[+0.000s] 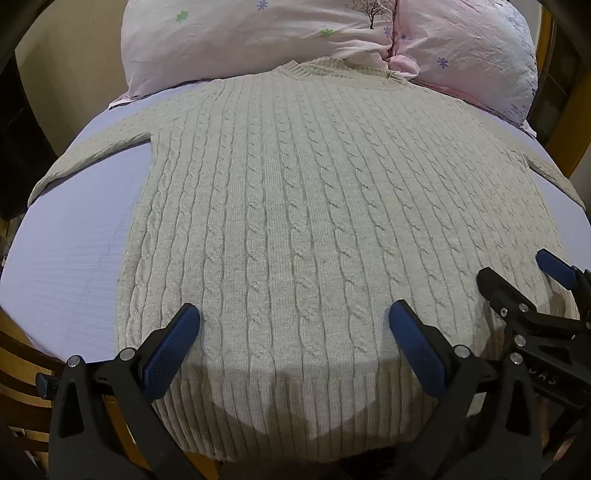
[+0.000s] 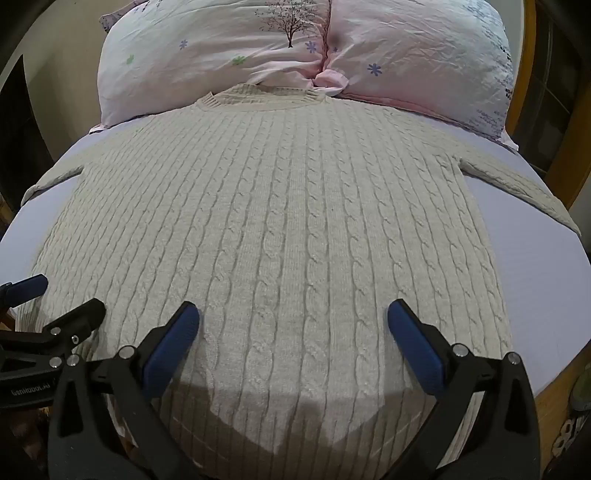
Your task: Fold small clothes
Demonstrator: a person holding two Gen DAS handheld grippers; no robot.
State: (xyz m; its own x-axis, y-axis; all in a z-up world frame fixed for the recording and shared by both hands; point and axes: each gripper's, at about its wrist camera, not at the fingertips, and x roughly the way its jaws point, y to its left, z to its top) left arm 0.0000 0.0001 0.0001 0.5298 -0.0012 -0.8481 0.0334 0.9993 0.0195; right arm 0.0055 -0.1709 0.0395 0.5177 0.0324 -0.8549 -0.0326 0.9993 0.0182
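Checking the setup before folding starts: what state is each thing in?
Sweater: spread flat, unfolded, sleeves out, collar at the pillows.
Pillows: lying side by side at the head of the bed.
Left gripper: open, empty, over the hem.
Right gripper: open, empty, over the hem.

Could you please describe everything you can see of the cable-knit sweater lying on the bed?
The sweater is a pale cream cable knit with a ribbed crew collar and ribbed hem. It lies flat and unfolded on the lavender sheet, sleeves spread to both sides, collar against the pink floral pillows. The left hand-held gripper and right hand-held gripper hang open over its hem end, holding nothing.
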